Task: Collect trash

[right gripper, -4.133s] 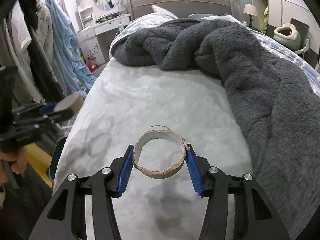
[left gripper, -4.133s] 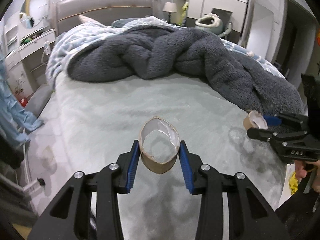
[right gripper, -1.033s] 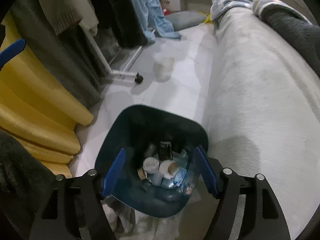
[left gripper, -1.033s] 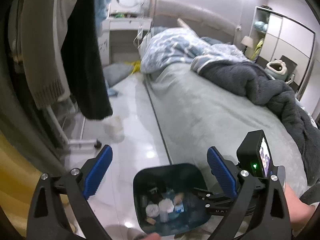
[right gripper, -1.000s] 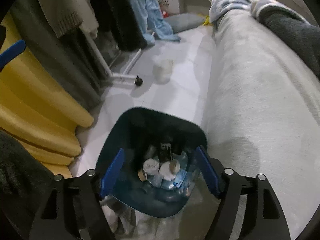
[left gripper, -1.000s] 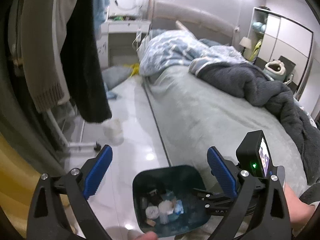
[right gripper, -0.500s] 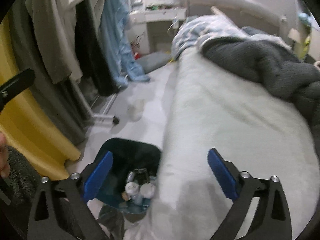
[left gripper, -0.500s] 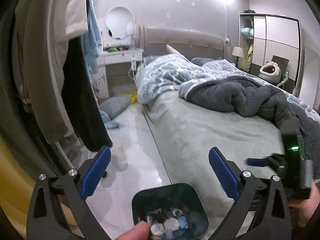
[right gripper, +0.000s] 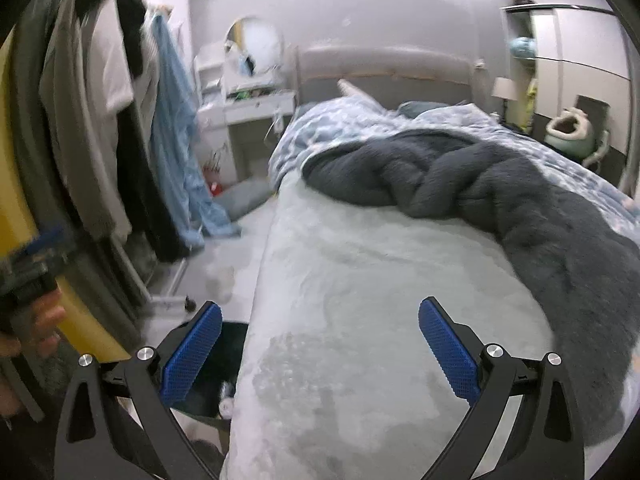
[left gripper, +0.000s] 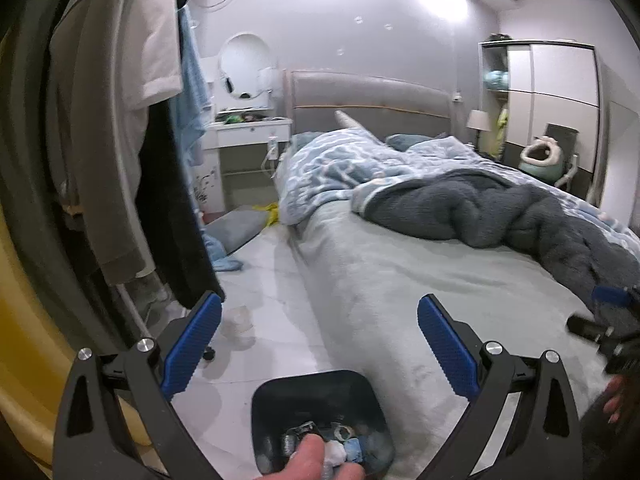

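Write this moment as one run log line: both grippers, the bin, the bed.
left gripper: open, empty | right gripper: open, empty | bin: on floor beside bed, trash inside | bed: no trash seen

Cardboard rings now in bin (left gripper: 316, 392)

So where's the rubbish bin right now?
The dark bin stands on the floor right against the near corner of the bed, low in the left wrist view; the right wrist view shows only a sliver of it.

Home bedroom, unmade bed (left gripper: 400, 280) with grey blanket (left gripper: 500, 216), vanity desk (left gripper: 248, 128), hanging clothes (left gripper: 120, 120), wardrobe (left gripper: 560, 92)
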`<state>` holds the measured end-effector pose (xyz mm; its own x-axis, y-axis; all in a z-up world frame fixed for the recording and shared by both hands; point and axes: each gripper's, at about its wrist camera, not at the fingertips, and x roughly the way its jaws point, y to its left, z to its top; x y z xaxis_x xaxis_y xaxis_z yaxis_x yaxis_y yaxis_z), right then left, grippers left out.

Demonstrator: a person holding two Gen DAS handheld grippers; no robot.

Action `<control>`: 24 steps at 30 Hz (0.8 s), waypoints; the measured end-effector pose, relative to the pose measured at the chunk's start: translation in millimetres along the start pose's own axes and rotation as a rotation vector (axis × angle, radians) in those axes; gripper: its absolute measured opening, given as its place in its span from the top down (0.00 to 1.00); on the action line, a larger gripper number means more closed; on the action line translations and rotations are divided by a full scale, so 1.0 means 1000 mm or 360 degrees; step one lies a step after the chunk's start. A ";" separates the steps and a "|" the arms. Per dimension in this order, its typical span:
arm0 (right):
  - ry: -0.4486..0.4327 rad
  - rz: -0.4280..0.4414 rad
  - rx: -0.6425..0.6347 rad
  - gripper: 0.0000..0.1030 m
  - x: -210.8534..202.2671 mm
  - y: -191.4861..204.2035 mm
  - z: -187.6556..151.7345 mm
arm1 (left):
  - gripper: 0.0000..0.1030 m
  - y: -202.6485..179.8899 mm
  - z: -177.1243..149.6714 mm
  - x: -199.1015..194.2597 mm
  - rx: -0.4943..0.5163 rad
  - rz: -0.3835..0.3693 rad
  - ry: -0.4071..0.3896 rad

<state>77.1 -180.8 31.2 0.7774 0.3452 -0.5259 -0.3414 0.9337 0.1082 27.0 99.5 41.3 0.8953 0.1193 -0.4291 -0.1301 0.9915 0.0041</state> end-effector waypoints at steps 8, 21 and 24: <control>-0.0119 -0.0171 -0.0042 0.03 -0.055 -0.017 -0.012 | 0.03 -0.022 -0.010 -0.020 0.0058 -0.0072 0.0004; -0.0219 -0.0168 0.0091 0.03 -0.091 -0.030 -0.040 | 0.03 -0.048 -0.032 -0.041 0.0154 -0.0080 -0.0006; -0.0218 -0.0142 0.0047 0.03 -0.090 -0.026 -0.042 | 0.03 -0.047 -0.033 -0.040 0.0154 -0.0075 -0.0005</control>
<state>-6.2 -240.1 39.9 0.8693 0.2686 -0.4148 -0.2537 0.9629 0.0918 -17.0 46.1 28.2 0.9007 0.0723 -0.4283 -0.0461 0.9964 0.0713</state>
